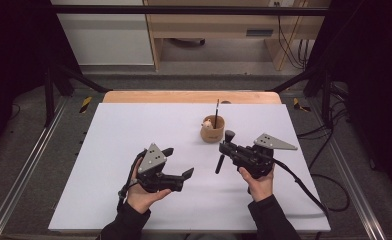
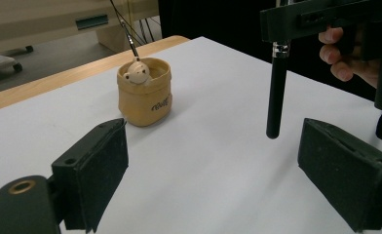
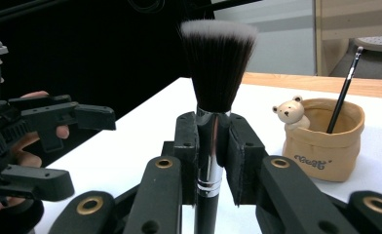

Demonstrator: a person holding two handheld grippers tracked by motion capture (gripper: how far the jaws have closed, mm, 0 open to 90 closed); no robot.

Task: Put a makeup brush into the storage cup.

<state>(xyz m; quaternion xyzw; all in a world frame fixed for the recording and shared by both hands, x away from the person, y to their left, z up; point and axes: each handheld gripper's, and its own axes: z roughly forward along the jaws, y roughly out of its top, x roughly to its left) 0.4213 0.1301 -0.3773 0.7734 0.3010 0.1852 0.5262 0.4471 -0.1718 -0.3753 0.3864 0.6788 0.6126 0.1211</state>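
Right gripper view: right gripper (image 3: 213,146) clamps black-bristled, chrome-ferruled makeup brush (image 3: 217,73) upright above white desk (image 1: 134,150); left gripper (image 1: 176,162) wide, empty; tan bear-trimmed fabric pot (image 1: 212,129) already holds thin brush (image 1: 216,111); potting pending

brush (image 3: 217,58): soft bristles, shiny metal ferrule | table (image 1: 134,130): matt white

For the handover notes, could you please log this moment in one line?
right gripper: shut on makeup brush | left gripper: open, empty | pot: holds thin brush
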